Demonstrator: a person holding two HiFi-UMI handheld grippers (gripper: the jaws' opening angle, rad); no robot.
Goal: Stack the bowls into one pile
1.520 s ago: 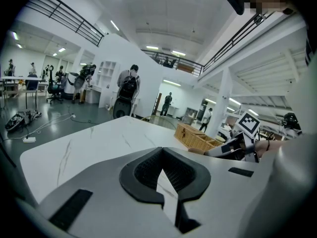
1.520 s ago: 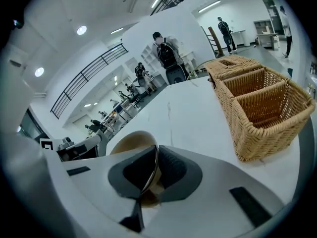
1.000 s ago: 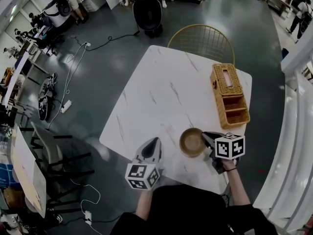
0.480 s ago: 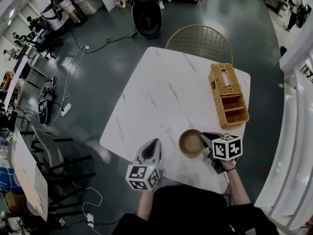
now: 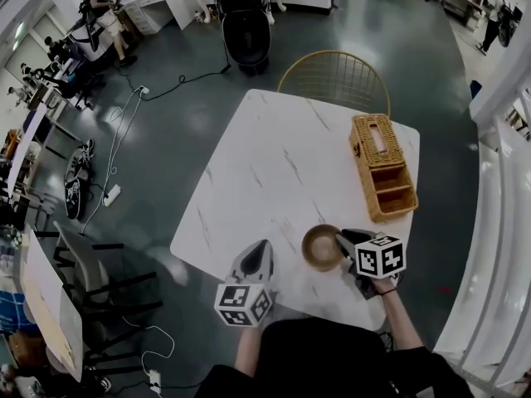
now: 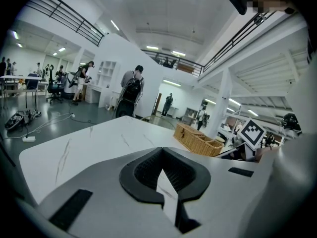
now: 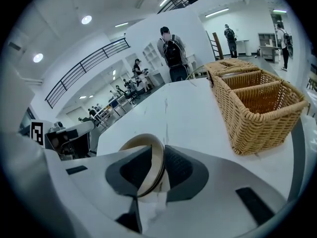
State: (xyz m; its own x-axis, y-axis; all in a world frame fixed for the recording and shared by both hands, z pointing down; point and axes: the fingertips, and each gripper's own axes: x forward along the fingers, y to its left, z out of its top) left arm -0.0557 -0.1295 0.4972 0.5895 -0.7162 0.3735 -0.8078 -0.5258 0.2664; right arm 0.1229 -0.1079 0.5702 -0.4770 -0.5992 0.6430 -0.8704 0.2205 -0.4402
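Lower centre: bowl [image 5: 322, 247] upright on table [image 5: 274, 164] | my right gripper [image 5: 342, 243]: jaws just opened, bowl rim between them | my left gripper [image 5: 259, 251]: closed, empty, lower left | wicker basket [image 5: 382, 168]: upper right, compartmented

tan bowl [image 5: 321, 247], upright, on white marble table [image 5: 274, 164], near front edge
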